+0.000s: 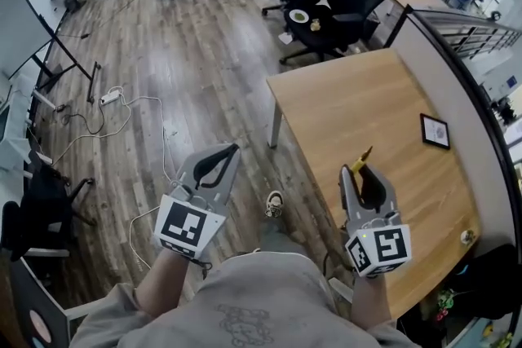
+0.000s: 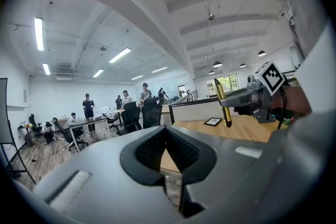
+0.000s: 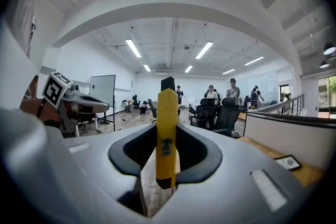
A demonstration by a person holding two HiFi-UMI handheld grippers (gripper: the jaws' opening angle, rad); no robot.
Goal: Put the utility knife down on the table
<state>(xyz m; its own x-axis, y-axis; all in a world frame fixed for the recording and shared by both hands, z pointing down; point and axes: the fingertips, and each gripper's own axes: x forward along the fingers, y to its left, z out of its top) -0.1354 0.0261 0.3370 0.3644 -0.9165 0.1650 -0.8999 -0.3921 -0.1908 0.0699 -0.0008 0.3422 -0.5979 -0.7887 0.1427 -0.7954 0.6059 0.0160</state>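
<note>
The yellow utility knife stands upright between the jaws of my right gripper, which is shut on it; its black tip points away from me. In the head view the right gripper hovers over the near left part of the wooden table, with the knife sticking out past the fingertips. The left gripper view shows the knife held well above the tabletop. My left gripper hangs over the floor left of the table, jaws together and nothing between them.
A small black-framed picture lies on the table's right side, and a small round object sits near its front right edge. Black office chairs stand beyond the table. Cables run over the wooden floor at left.
</note>
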